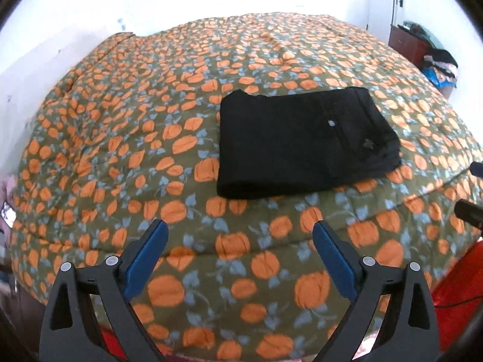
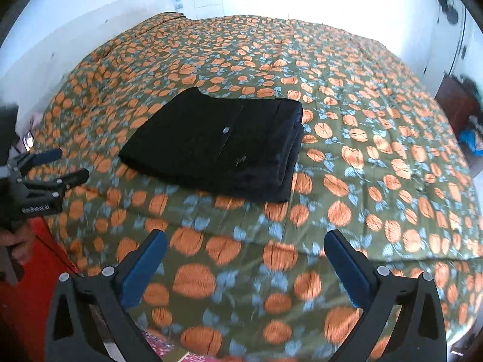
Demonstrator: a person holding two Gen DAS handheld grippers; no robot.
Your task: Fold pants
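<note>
Black pants [image 1: 302, 141] lie folded into a compact rectangle on the bed; they also show in the right wrist view [image 2: 220, 144]. My left gripper [image 1: 240, 241] is open and empty, held back from the pants above the near part of the bed. My right gripper [image 2: 246, 253] is open and empty too, also short of the pants. The left gripper also shows at the left edge of the right wrist view [image 2: 66, 166], open. Neither gripper touches the pants.
The bed is covered by a green quilt with orange flowers [image 1: 151, 138]. White walls stand behind. A dark red cabinet with piled clothes [image 1: 422, 48] is at the far right. Red fabric [image 2: 27, 271] shows at the near edge.
</note>
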